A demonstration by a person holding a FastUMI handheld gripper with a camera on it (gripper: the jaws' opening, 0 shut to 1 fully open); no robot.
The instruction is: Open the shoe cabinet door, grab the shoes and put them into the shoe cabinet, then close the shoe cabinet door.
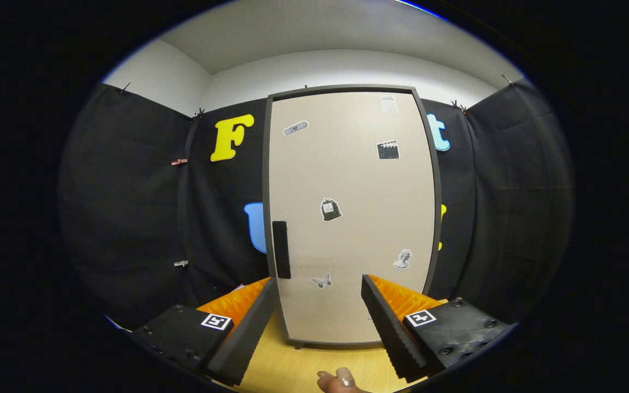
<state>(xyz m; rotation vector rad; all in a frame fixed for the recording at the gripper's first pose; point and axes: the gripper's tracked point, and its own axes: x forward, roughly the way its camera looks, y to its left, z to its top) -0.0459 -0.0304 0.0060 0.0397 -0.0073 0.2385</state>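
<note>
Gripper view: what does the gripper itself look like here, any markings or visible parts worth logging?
The gripper has two wedge-shaped fingers with ribbed, sawtooth inner faces. Each sits on a blocky mount with screw heads and a square black-and-white tag. Below it, fingertips show glossy nails; no sleeve is visible.

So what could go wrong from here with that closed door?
The gripper is open and holds nothing, aimed at the door's middle, while the handle sits at its left edge; it may miss the handle. The thin handle could slip between the fingers. A person's fingertips below might get nudged.
</note>
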